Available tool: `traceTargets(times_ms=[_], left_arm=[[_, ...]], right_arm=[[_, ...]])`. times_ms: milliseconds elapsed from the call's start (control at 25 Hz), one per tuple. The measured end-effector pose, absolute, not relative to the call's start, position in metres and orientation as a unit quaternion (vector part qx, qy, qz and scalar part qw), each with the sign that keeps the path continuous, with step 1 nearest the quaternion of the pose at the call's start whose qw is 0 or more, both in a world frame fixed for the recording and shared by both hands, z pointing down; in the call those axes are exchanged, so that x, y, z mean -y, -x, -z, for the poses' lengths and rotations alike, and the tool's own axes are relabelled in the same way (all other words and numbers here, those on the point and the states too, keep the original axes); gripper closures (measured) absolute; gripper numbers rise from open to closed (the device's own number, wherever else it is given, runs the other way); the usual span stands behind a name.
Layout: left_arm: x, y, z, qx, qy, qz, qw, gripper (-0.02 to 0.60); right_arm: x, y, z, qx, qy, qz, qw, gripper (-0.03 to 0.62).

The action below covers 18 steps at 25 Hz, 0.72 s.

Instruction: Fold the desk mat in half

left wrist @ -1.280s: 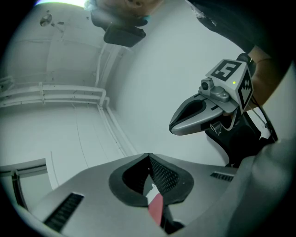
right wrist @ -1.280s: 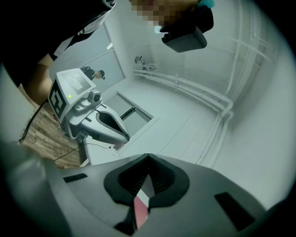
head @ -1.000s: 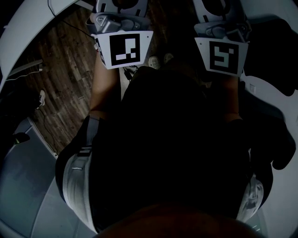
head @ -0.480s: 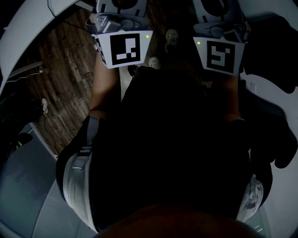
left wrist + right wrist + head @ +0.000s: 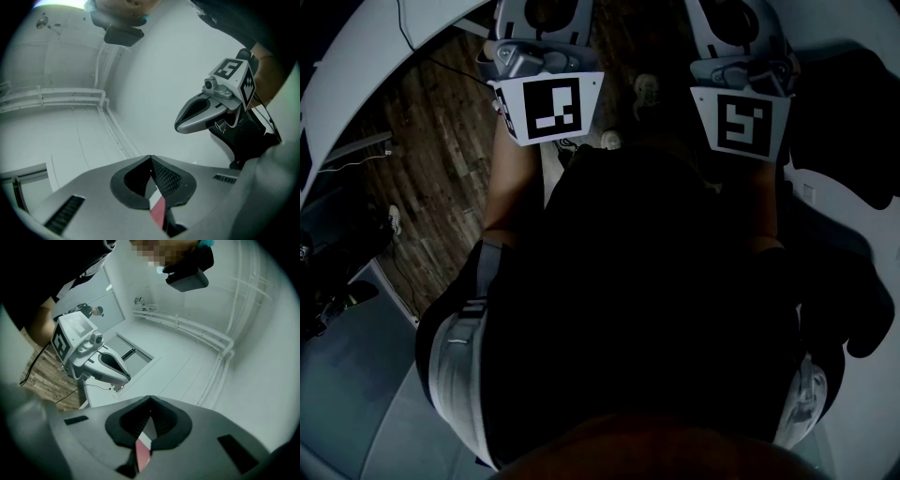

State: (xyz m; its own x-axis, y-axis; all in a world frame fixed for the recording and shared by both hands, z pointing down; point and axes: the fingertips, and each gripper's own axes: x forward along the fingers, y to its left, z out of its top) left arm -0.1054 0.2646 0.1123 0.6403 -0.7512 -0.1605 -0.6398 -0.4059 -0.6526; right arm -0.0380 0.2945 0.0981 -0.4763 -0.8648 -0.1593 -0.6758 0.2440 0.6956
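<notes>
My left gripper (image 5: pixel 151 157) is shut tight with nothing in it, and my right gripper (image 5: pixel 150 397) is shut tight and empty too. I count two grippers, one in each hand, over the wood floor (image 5: pixel 422 131). I cannot tell where the desk mat is.

Head view dim and underexposed; gripper views brighter, fisheye-warped, dark-cornered.

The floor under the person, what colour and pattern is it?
The floor is dark brown wood planking, clearest in the head view.
</notes>
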Motion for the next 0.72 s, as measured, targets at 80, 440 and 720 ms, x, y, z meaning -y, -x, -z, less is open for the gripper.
traceTargets(times_ms=[80, 440, 720], left_arm=[[-0.254, 0.101, -0.109, -0.420, 0.832, 0.080, 0.353, 0.569], [-0.173, 0.083, -0.107, -0.433, 0.827, 0.096, 0.346, 0.569], [-0.114, 0.074, -0.110, -0.440, 0.824, 0.106, 0.341, 0.569]], right_arm=[[-0.283, 0.033, -0.095, 0.779, -0.493, 0.366, 0.125, 0.565], [-0.196, 0.013, -0.092, 0.788, -0.480, 0.365, 0.124, 0.565], [-0.131, 0.006, -0.096, 0.797, -0.468, 0.360, 0.126, 0.565]])
